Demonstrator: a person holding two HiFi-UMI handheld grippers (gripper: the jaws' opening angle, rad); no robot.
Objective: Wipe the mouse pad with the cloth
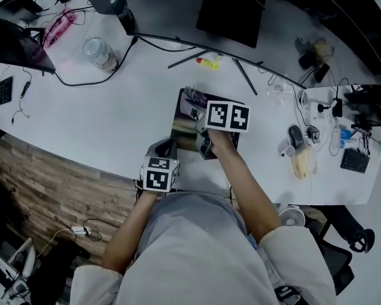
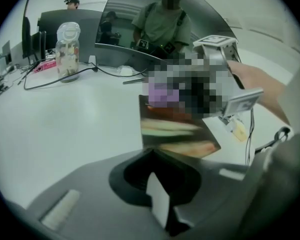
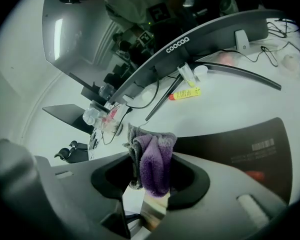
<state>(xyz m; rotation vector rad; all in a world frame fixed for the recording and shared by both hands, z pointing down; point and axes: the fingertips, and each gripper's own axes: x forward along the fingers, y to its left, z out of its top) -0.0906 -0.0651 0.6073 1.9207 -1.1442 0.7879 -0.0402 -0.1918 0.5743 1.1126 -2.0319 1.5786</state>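
White desk (image 1: 114, 119): right gripper (image 3: 151, 159) clamped on purple cloth (image 3: 159, 146) over mouse pad (image 3: 230, 146); left gripper (image 2: 151, 156) closed, tips at its near edge.

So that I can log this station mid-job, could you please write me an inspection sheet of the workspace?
Surface: white curved desk, no spills seen.
Job's things: mouse pad flat on the desk; purple-grey cloth over it, contact not visible.
Clutter: glass jar, yellow tube, curved monitor.
Grippers: right gripper shut on the cloth; left gripper shut, nothing seen between its jaws, at the pad's near corner.
Cables: black cable loops past the jar; white cables at right.
Surroundings: wood-pattern floor, keyboard.
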